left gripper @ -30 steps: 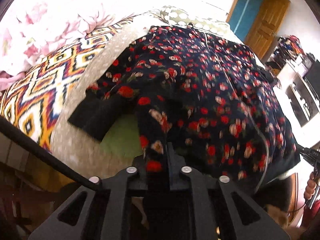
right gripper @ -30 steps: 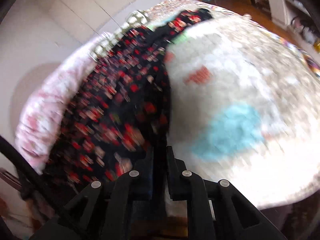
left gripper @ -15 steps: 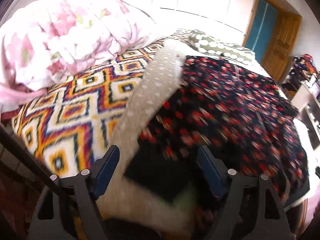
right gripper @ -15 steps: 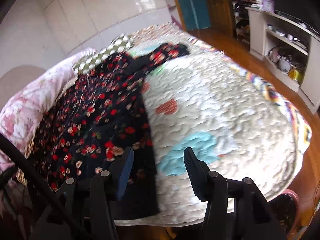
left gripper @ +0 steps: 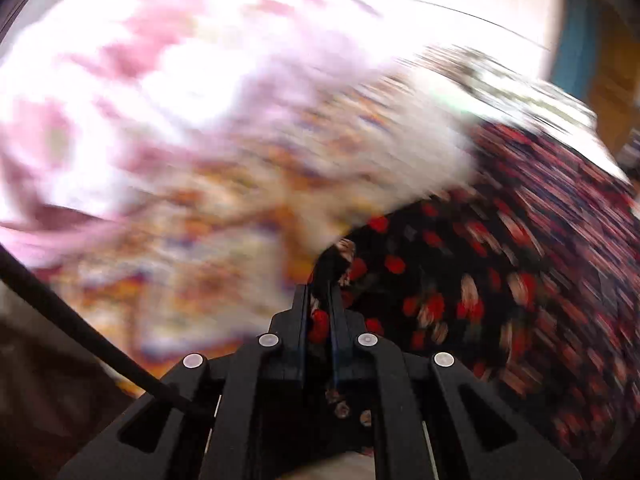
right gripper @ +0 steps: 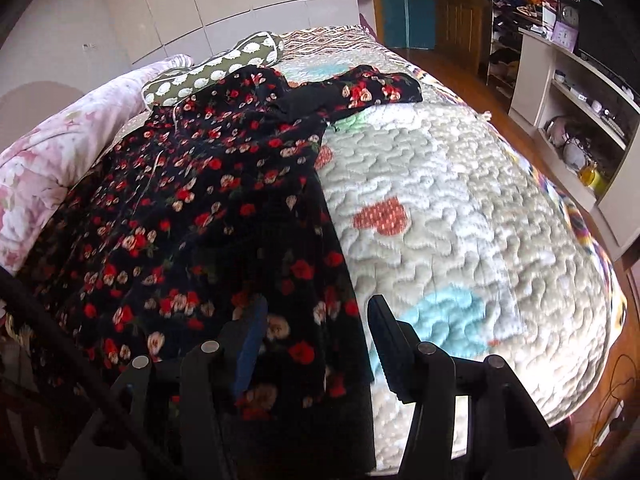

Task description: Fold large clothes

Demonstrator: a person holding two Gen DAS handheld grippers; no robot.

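Observation:
A large black dress [right gripper: 200, 200] with red and cream flowers lies spread over the left half of the bed, one sleeve [right gripper: 372, 88] stretched out at the far end. In the blurred left wrist view my left gripper [left gripper: 324, 276] is shut on a bunched edge of the dress [left gripper: 460, 280], with fabric pinched between the pads. My right gripper [right gripper: 318, 320] stands open above the dress's near hem. Floral cloth lies beneath the gap, and neither pad presses on it.
A quilted bedspread [right gripper: 460, 200] with red and blue patches covers the right of the bed. A pink floral duvet [right gripper: 52, 152] and a dotted pillow [right gripper: 216, 72] lie along the left and far side. A white shelf unit [right gripper: 580, 100] stands at the right, over a wooden floor.
My left gripper opened, swung left over the patterned blanket, then shut on the dress's edge. My right gripper let go of the dress, opened wide and drew back a little.

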